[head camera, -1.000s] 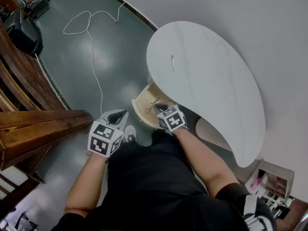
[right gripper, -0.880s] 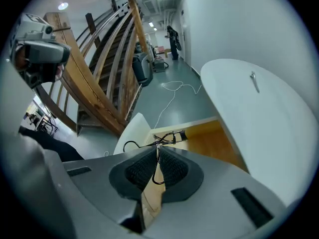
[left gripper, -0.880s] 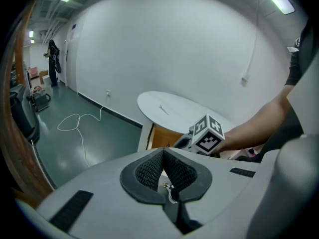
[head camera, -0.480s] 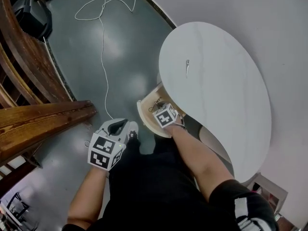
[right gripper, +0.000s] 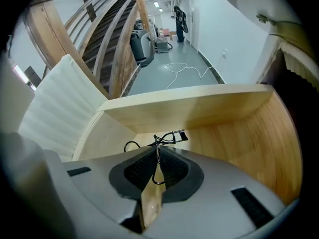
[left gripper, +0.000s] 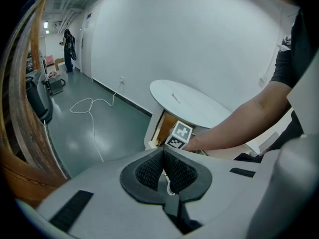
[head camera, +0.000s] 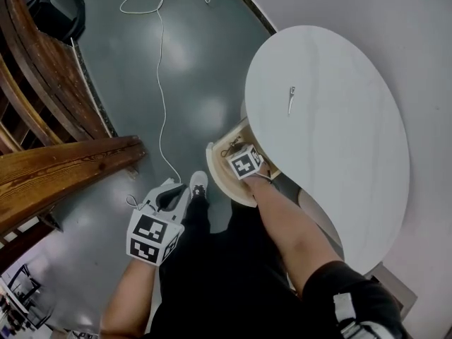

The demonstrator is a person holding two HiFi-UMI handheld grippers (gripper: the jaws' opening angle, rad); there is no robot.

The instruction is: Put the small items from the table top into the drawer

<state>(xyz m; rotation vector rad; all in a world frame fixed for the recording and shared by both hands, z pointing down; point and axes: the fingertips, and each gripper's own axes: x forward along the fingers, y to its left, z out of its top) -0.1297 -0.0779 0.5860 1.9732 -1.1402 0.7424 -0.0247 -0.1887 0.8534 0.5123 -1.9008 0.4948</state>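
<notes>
My right gripper (right gripper: 158,163) is inside the open wooden drawer (right gripper: 239,133) under the white oval table (head camera: 339,119). It is shut on a black eyelash curler (right gripper: 167,138), whose head sticks out ahead of the pads just above the drawer floor. In the head view its marker cube (head camera: 245,162) sits over the drawer (head camera: 219,179). A small metallic item (head camera: 290,100) lies on the table top. My left gripper (head camera: 171,193) hangs over the floor left of the drawer, shut with nothing in it; its pads (left gripper: 149,171) meet.
A wooden stair railing (head camera: 63,168) runs along the left. A white cable (head camera: 161,83) loops over the grey floor, and a black bag (head camera: 53,13) stands at the top left. The person's shoe (head camera: 199,184) is beside the drawer front. A white ribbed panel (right gripper: 55,108) flanks the drawer.
The right gripper has moved a little further over the drawer with the curler still held. The left gripper has dropped lower and back. The head view has shifted toward the table.
</notes>
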